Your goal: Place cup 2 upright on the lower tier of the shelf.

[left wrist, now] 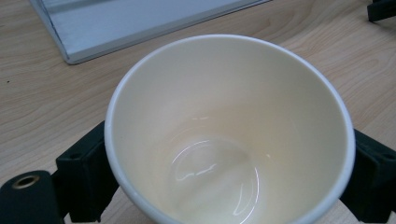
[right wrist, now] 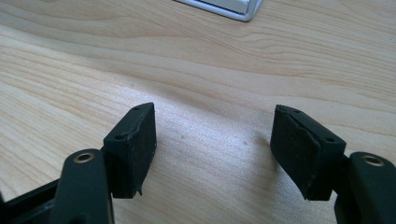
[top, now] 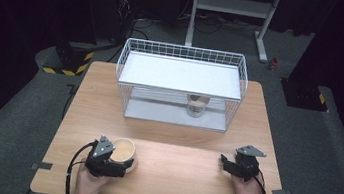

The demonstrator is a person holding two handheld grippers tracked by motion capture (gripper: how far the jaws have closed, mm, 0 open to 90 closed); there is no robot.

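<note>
A cream cup (top: 124,149) (left wrist: 229,126), empty and glossy inside, stands on the wooden table (top: 179,143) at the front left. My left gripper (top: 119,162) is shut on it, with a black pad (left wrist: 86,179) against each side of its wall. At the front right my right gripper (top: 225,163) (right wrist: 215,149) stands open just above the bare wood, with nothing between its pads (right wrist: 133,149). A second pale cup (top: 197,107) sits on the lower level of a white wire rack (top: 184,53) at the back of the table.
The rack has a white shelf (top: 180,74) on top and a white base whose corner (left wrist: 70,32) (right wrist: 233,7) shows in both gripper views. Bare wood lies between the two grippers. Beyond the table are a white stand (top: 232,6) and cables on the floor.
</note>
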